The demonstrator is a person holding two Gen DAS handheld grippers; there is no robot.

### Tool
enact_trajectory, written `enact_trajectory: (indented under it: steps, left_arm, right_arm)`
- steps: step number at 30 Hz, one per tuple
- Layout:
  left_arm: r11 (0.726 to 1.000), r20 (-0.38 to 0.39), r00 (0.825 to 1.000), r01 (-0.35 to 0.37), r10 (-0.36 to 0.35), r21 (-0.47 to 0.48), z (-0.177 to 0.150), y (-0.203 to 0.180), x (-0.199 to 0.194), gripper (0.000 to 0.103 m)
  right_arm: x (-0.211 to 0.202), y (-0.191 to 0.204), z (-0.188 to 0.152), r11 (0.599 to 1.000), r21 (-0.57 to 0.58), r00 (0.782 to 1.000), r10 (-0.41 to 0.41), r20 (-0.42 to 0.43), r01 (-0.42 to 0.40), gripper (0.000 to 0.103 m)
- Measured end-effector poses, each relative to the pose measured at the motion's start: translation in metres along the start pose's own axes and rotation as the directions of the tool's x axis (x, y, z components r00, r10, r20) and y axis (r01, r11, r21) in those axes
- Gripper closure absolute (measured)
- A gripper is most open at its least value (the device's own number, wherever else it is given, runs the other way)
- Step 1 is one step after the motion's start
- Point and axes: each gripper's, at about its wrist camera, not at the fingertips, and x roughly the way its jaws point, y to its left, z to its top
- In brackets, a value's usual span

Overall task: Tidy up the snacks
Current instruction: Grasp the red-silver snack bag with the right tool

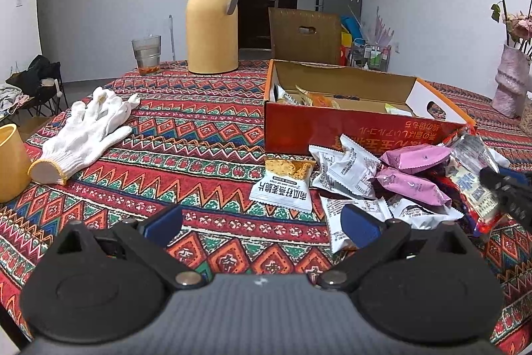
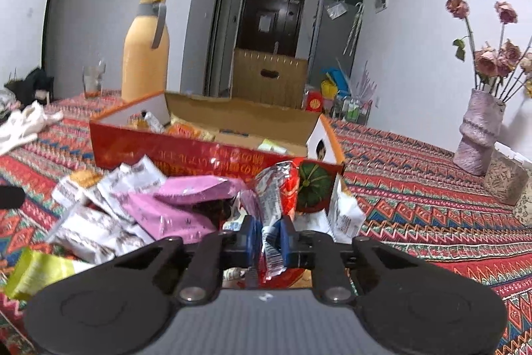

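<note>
since your right gripper (image 2: 268, 241) is closed on the red packet (image 2: 277, 205), the box (image 2: 212, 155) lies straight ahead behind the pile; your left gripper (image 1: 262, 223) stands open, holding nothing, and farther from it.

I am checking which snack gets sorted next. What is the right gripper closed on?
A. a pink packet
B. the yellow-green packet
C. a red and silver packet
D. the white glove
C: in the right wrist view the right gripper has its blue pads pressed on the crinkled edge of the red and silver packet, while the pink packets lie free in the pile.
</note>
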Motion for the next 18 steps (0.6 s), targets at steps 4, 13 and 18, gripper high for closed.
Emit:
enact_trajectory:
  steps: [4, 13, 18]
  left_arm:
    - [1.000, 0.000, 1.000, 0.001, -0.001, 0.001, 0.000, 0.000, 0.000, 0.000]
    - [1.000, -0.004, 1.000, 0.007, -0.007, 0.005, -0.001, -0.001, -0.001, 0.000]
    - [0.999, -0.010, 1.000, 0.028, -0.028, 0.024, -0.001, -0.007, -0.001, 0.000]
  right_arm:
    - [-0.017, -0.007, 0.004, 0.999, 0.038, 0.998, -0.001, 0.060, -0.001, 0.099]
    - [-0.029, -0.014, 0.002, 0.997, 0.081, 0.997, -0.004, 0.080, -0.003, 0.100]
    - [-0.038, -0.018, 0.000, 0.995, 0.104, 0.995, -0.001, 0.097, -0.009, 0.100]
